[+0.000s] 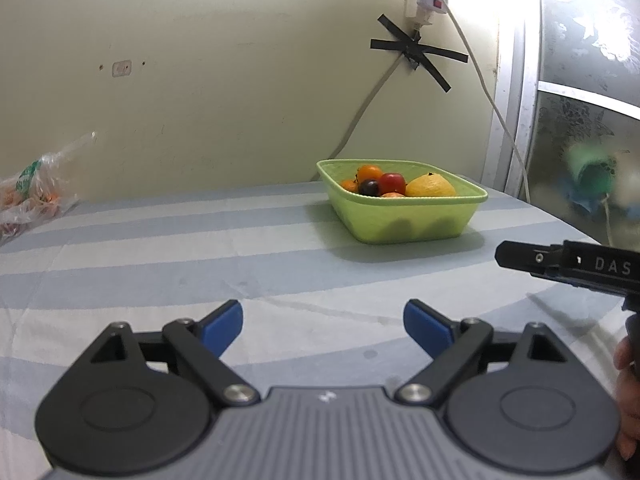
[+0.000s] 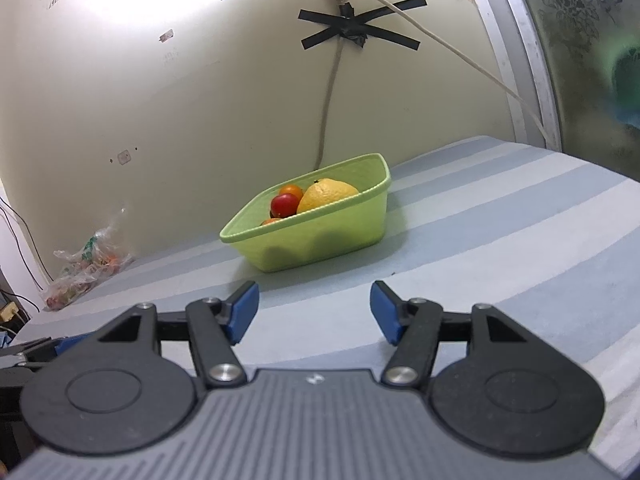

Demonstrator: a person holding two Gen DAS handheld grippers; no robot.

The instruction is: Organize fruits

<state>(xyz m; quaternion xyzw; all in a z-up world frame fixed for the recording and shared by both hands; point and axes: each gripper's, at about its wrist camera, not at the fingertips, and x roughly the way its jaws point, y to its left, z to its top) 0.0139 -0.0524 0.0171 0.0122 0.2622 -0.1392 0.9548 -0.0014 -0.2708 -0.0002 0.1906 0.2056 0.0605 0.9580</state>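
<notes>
A light green plastic basket stands on the striped cloth near the wall. Inside lie a large yellow citrus fruit, a red fruit, an orange fruit and a dark plum-like fruit. My left gripper hangs open over the cloth, well short of the basket, with nothing between its blue pads. My right gripper is open too and empty, a little nearer the basket; its black side shows at the right of the left wrist view.
A clear plastic bag with orange items lies at the cloth's far left by the wall. Cables hang down the wall from a taped socket. A frosted glass door stands at the right. A hand shows at the edge.
</notes>
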